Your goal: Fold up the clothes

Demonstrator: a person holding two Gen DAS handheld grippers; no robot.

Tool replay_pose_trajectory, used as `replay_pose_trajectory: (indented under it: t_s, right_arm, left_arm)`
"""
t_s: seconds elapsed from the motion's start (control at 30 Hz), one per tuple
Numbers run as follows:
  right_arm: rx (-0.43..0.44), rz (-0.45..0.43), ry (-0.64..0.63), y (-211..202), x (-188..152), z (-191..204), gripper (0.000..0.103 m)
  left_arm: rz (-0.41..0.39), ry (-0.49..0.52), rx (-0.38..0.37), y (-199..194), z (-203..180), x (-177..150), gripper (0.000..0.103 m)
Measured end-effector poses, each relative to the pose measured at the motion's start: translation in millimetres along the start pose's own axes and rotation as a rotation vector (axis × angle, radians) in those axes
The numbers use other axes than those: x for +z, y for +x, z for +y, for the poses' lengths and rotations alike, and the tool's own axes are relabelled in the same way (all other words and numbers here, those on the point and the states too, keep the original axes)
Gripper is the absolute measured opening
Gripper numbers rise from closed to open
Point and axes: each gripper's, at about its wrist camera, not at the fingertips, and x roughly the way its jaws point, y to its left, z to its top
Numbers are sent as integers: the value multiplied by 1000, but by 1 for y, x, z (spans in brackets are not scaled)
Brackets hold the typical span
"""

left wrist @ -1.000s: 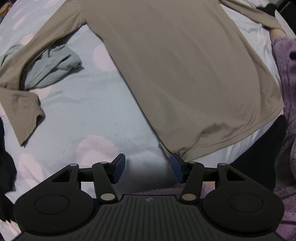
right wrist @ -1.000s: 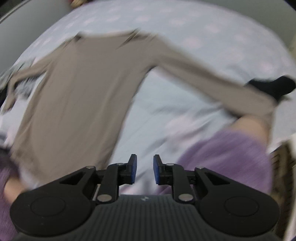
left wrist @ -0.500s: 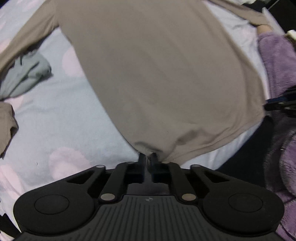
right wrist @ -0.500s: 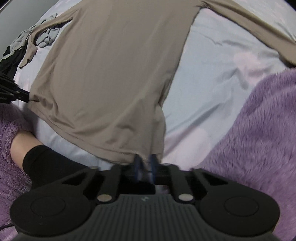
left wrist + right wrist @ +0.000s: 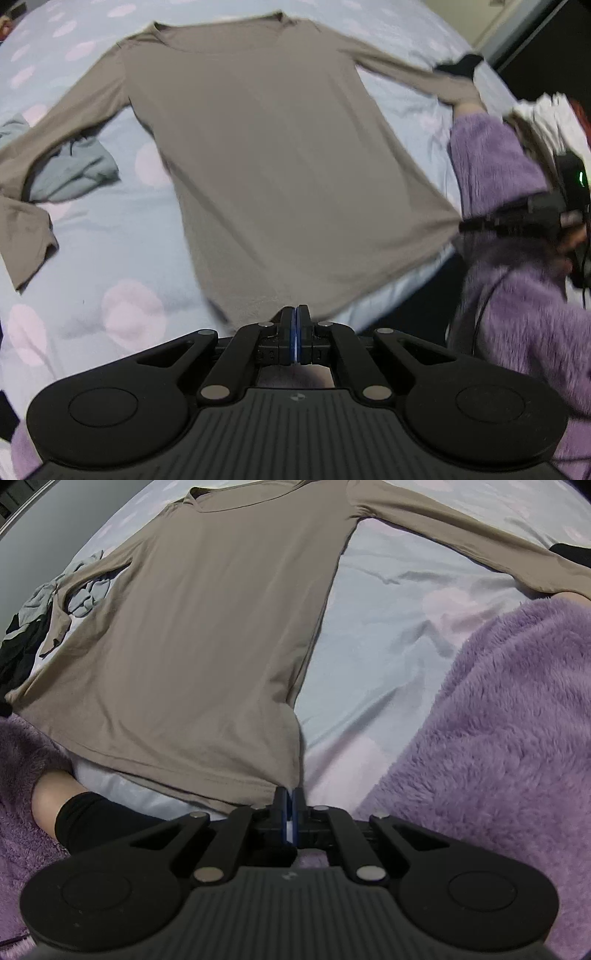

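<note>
On a pale spotted bedsheet (image 5: 110,236), a tan long-sleeved shirt (image 5: 280,155) lies spread flat. The left gripper (image 5: 295,325) and right gripper (image 5: 289,805) each pinch a corner of its bottom hem.

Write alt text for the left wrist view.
The left tool, shut, pinches the hem corner of a taupe long-sleeved shirt spread on a pale dotted bedsheet. A crumpled grey-green garment lies beside its sleeve.
</note>
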Motion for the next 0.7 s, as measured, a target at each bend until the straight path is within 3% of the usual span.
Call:
replay_pose_trajectory:
  t_s: [0.13,0.3,0.47,0.7]
  right_arm:
    - [-2,-3,-8,2,-1,3,3]
    - [-1,-7,-10,1,-3,3,3]
    - [-4,-10,-9,1,-4,4,4]
    - [2,-22,-2,-2,-6,3,5]
  left_arm:
    - [36,-4,70,7,4,-5,1]
    - [30,3,143,5,21,-2,21]
    - [80,-131,89,22,51,12,40]
    - [191,-275,43,60,74,24,40]
